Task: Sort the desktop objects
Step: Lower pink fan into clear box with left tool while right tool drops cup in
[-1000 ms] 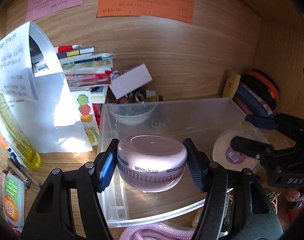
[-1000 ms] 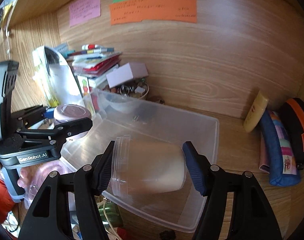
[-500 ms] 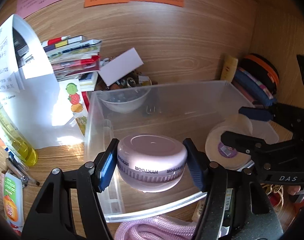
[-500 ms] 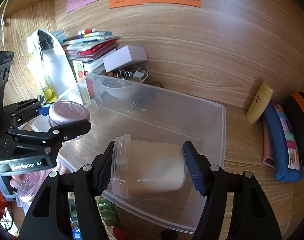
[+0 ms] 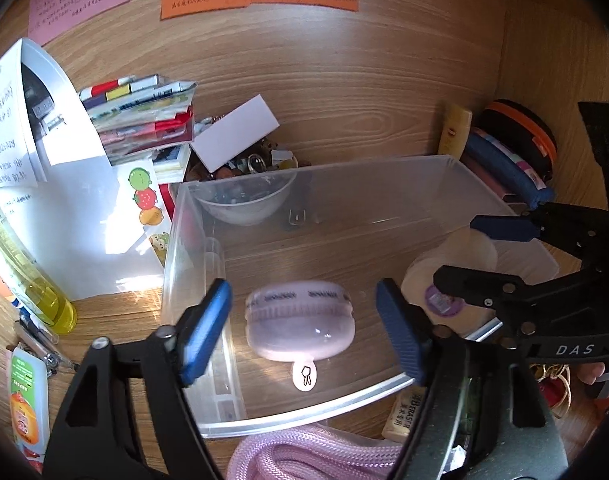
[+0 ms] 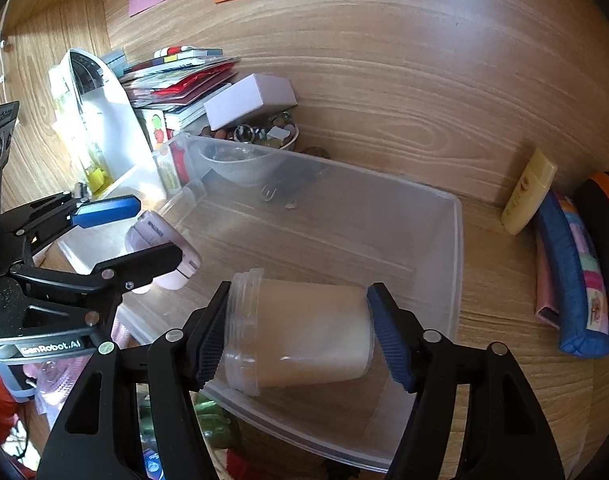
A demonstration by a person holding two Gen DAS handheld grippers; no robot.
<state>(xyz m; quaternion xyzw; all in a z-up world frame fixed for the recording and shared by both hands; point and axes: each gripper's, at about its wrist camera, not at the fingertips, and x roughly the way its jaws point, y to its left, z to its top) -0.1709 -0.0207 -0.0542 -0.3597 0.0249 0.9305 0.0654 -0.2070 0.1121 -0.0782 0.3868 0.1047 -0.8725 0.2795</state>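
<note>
The left gripper (image 5: 302, 322) stands wide open above the clear plastic bin (image 5: 384, 176), the pink round case (image 5: 300, 326) lying free on the bin's floor. The right gripper (image 6: 298, 338) clamps a translucent lidded jar (image 6: 304, 332) sideways over the bin.

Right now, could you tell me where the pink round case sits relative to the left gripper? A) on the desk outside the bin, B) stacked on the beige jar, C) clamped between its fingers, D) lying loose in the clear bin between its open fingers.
D: the pink round case lies on the floor of the clear bin, with gaps either side to the open left gripper.
</note>
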